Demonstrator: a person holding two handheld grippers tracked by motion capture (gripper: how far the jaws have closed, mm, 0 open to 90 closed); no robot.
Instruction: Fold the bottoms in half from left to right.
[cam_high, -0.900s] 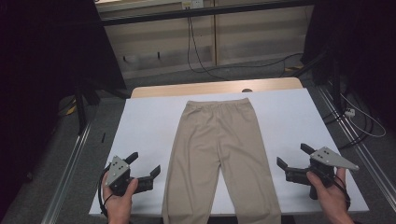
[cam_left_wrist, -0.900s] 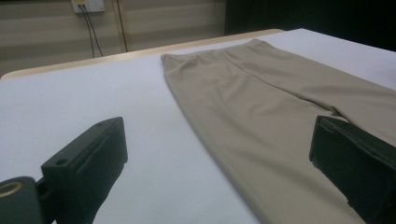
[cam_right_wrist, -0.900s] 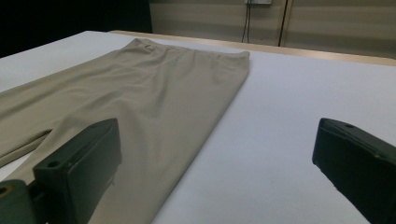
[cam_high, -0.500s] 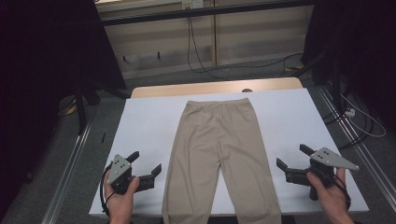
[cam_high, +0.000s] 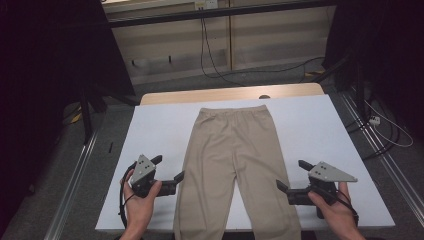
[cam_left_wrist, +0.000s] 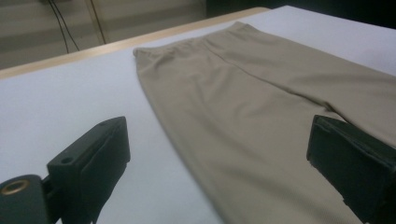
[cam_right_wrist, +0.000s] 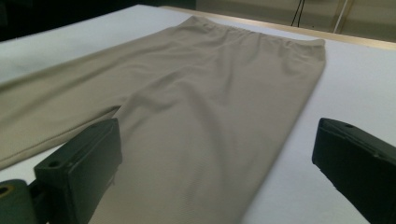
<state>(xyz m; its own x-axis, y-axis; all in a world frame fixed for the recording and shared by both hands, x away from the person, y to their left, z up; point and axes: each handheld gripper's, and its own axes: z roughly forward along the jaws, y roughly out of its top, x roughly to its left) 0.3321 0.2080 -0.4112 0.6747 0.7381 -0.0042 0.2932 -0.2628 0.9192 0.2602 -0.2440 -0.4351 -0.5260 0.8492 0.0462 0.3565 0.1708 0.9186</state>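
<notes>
White table top (cam_high: 310, 125): beige trousers (cam_high: 235, 160) flat, waistband far. Left gripper (cam_high: 167, 175) and right gripper (cam_high: 290, 177) flank the legs, jaws apart, probably staged for outer-edge grabs.

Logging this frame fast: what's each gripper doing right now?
Left gripper: open, holding nothing, beside the trousers.
Right gripper: open, holding nothing, at their other side.
</notes>
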